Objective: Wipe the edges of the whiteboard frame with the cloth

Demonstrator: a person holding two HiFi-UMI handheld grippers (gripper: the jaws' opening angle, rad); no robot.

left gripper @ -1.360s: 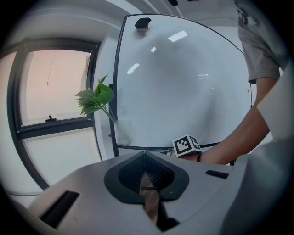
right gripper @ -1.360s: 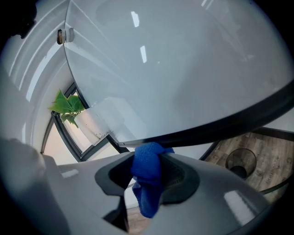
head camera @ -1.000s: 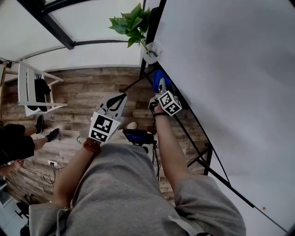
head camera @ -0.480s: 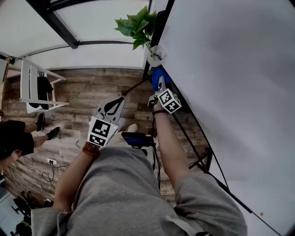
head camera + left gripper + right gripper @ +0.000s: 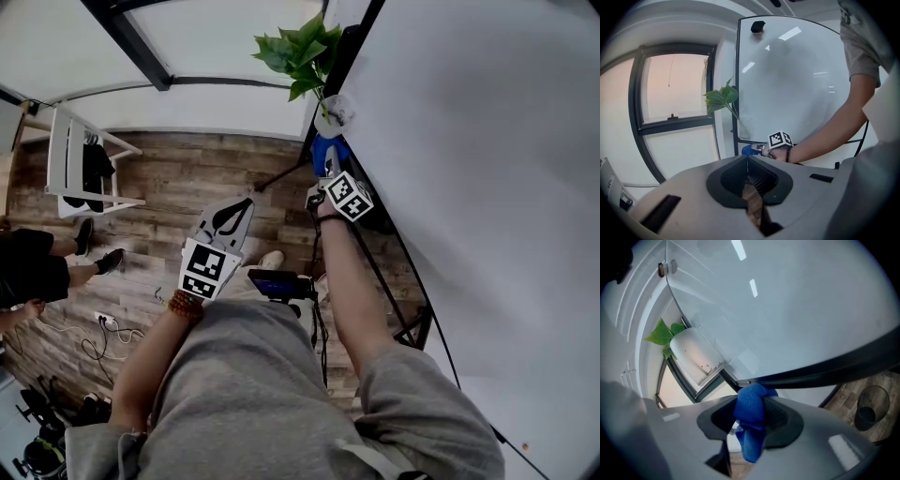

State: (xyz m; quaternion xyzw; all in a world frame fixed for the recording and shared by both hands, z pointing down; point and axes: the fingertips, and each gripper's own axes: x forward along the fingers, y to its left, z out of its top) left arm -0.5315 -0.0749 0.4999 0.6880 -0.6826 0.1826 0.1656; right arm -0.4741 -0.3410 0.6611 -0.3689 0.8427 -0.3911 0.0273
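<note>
The right gripper (image 5: 328, 171) is closed on a blue cloth (image 5: 751, 420); the jaws pinch the cloth in its middle, so one bunch stands above them and a longer fold hangs below. The cloth is at the lower edge of the whiteboard frame (image 5: 825, 369), very near the lower left corner, and in the right gripper view its upper bunch seems to touch the dark bar. The left gripper (image 5: 747, 164) has its jaws together with nothing between them; it hangs apart from the whiteboard (image 5: 487, 169), above the wooden floor (image 5: 178, 192).

I see three possible problems. The white vase (image 5: 696, 355) with the green plant (image 5: 302, 47) stands just beside this corner; if the wipe goes too far toward the corner, the gripper may knock it. The bar is thin, so with a wrong angle the cloth may slide off it onto the white surface or under it. The cloth is held only by a fold; strong rubbing may pull it out of the jaws.

The cloth looks soft, thick and fluffy, crumpled and not flat; I judge it will bend easily around the bar.
</note>
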